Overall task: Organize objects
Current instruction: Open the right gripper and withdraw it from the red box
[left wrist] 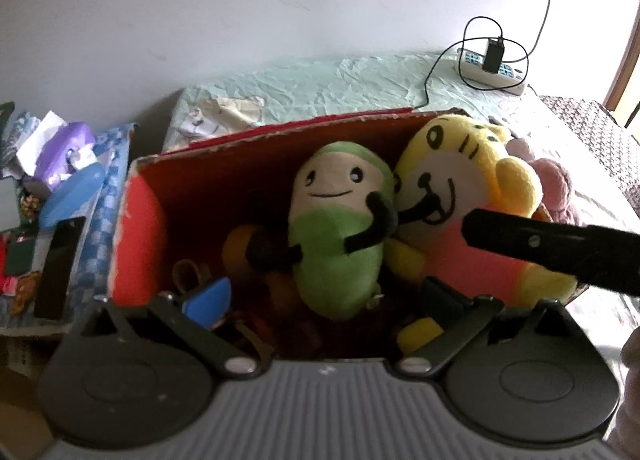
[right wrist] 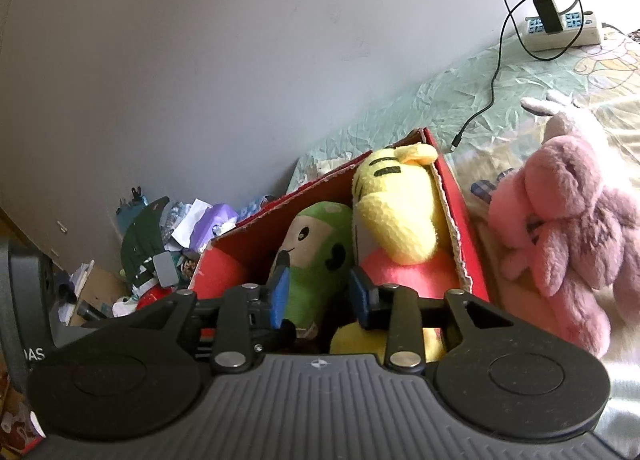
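while upright, the green plush [left wrist: 336, 236] leans its head toward the box [left wrist: 248, 148] back wall.

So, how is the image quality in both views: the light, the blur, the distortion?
Left wrist view: dim inside the red box, bright wall behind, the green plush toy soft, the box edges bowed by the fisheye. Right wrist view: the pink plush rabbit is well lit, the box interior shadowed, the corners vignetted black.

Plush toys [left wrist: 340, 236] crowd the red box's [left wrist: 136, 228] right; left free.
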